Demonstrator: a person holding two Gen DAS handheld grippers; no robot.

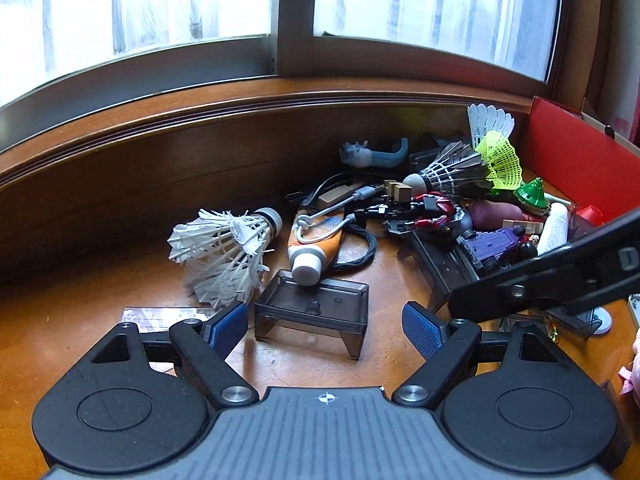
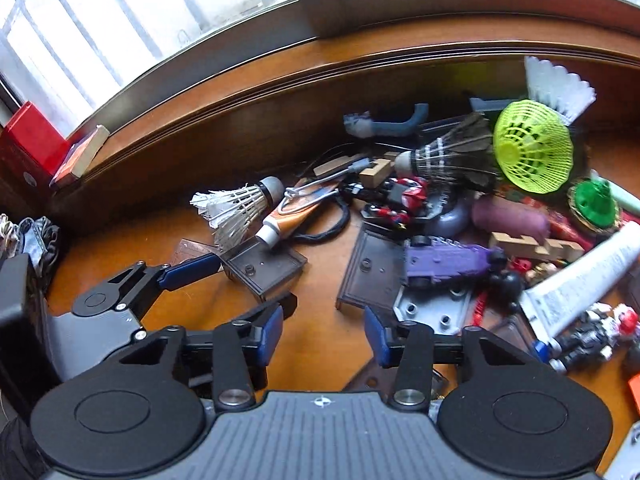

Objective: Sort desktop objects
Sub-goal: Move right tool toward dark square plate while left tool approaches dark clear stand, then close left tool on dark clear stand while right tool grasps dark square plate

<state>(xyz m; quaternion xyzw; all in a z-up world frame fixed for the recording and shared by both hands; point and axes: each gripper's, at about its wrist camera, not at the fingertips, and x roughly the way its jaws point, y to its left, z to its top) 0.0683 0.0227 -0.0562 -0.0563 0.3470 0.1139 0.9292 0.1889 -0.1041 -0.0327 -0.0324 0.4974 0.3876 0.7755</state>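
Desktop objects are lying in a loose heap on the brown wooden desk (image 1: 100,344) below the window, most of them crowding its right side. Nearest the left gripper (image 1: 324,326) a smoky transparent plastic stand (image 1: 312,312) is sitting upright on its legs, just ahead of the blue pads, which are standing wide apart with nothing pressed between them. An orange squeeze tube with a white cap (image 1: 314,248) is resting with its cap on the back edge of that stand, and a frayed white feather shuttlecock (image 1: 224,256) is lying on its side just to the left. A white cable (image 1: 332,216) is looping across the tube. Further right, a dark feather shuttlecock (image 1: 452,174), a neon yellow plastic shuttlecock (image 1: 502,160), a purple toy vehicle (image 1: 492,246) and a green cone-shaped piece (image 1: 532,196) are piling against one another beside a red box (image 1: 568,152). The right gripper (image 2: 324,334) is hovering over bare wood, its jaws partly apart and gripping nothing; a second smoky plastic stand (image 2: 368,276) is lying just beyond its right pad. A white printed tube (image 2: 588,276) is lying tilted at the right in the right wrist view.
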